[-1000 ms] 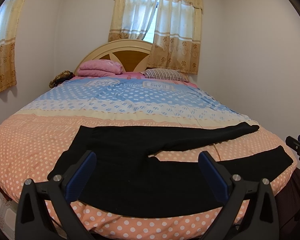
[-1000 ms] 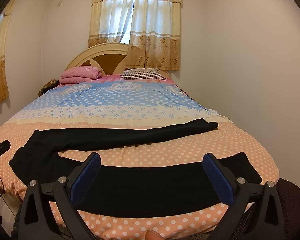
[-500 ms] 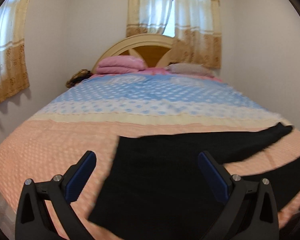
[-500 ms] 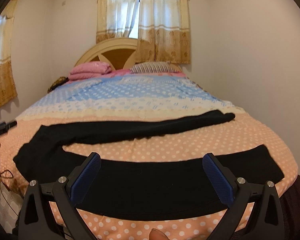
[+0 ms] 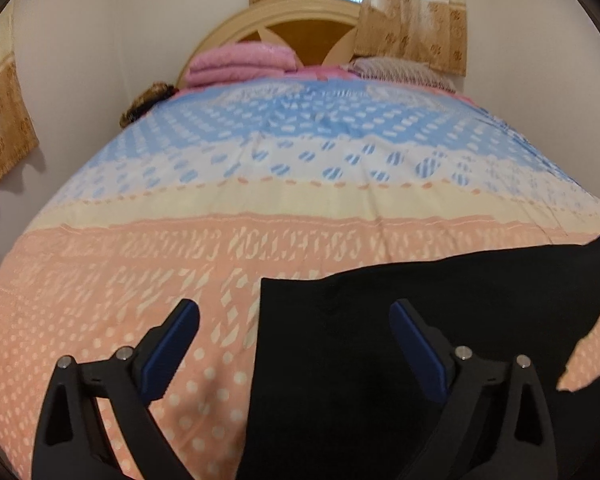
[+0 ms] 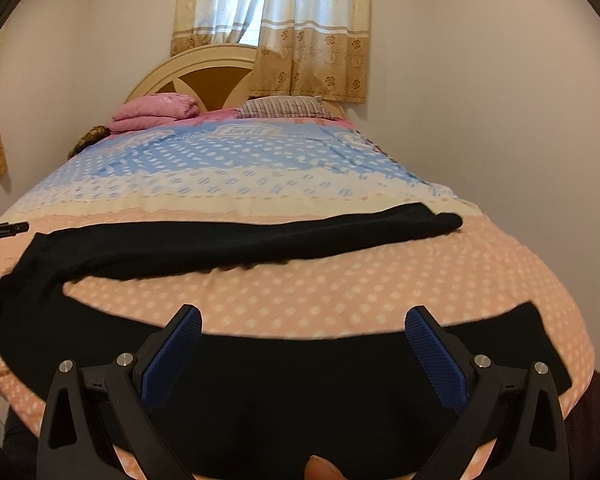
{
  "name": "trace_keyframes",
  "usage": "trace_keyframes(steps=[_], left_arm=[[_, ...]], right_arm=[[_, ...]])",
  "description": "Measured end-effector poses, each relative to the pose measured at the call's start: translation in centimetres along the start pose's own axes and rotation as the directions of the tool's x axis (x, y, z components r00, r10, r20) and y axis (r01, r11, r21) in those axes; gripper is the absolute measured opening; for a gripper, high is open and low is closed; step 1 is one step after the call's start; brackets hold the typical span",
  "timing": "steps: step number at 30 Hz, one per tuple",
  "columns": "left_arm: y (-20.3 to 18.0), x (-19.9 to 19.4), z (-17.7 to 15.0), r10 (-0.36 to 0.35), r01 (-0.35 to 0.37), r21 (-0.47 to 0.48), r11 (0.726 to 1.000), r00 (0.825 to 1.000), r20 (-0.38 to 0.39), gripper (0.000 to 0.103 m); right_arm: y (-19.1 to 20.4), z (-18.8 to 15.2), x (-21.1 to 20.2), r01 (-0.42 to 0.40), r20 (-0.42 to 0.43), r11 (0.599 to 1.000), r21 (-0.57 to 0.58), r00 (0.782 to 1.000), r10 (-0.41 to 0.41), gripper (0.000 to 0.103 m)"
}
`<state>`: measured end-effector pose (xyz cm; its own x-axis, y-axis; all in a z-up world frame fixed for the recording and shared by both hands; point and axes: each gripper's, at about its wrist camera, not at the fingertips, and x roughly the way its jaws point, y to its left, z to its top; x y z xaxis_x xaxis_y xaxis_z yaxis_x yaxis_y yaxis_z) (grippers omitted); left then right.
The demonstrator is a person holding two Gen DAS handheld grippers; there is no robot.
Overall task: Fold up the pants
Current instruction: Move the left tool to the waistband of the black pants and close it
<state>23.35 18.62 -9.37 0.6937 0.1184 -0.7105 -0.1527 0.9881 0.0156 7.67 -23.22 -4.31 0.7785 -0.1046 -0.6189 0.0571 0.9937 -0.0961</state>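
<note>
Black pants [image 6: 260, 240] lie spread flat across the foot of the bed, waistband to the left, the two legs splayed to the right. The far leg [image 6: 340, 228] runs to the right; the near leg [image 6: 300, 368] lies along the front edge. My left gripper [image 5: 294, 332] is open, low over the waistband corner [image 5: 284, 292] of the pants [image 5: 420, 320]; its left finger is over bare bedspread, its right finger over cloth. My right gripper [image 6: 302, 336] is open and empty, just above the near leg.
The bed [image 6: 380, 284] has a peach, cream and blue dotted bedspread [image 5: 260, 200]. Pink folded blankets [image 6: 156, 112] and a striped pillow [image 6: 284, 106] lie at the headboard. Walls stand close on both sides. The other gripper's tip [image 6: 0, 230] shows at the left edge.
My left gripper has swung left and come down close to the waistband corner. My right gripper has moved forward and lower toward the near leg. The pants have not moved.
</note>
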Motion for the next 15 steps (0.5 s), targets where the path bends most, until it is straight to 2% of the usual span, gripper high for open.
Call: trace_keyframes(steps=[4,9,15], left_arm=[[1.2,2.2,1.2,-0.020,0.018,-0.038,0.999,0.999,-0.049,0.098],[1.5,4.1,2.2,-0.030,0.029,-0.012,1.000,0.995,-0.091,0.098],[1.0,7.2,1.5,-0.031,0.032,0.001,0.999,0.986,-0.161,0.098]], right_arm=[[-1.0,1.2,1.2,0.029,-0.002,1.000,0.009,1.000,-0.029,0.102],[-1.2,1.9,2.4,0.024,-0.006,1.000,0.017,1.000,-0.023,0.102],[-1.4,2.0,4.0,0.021,-0.033,0.999,0.033,0.999,-0.020,0.102]])
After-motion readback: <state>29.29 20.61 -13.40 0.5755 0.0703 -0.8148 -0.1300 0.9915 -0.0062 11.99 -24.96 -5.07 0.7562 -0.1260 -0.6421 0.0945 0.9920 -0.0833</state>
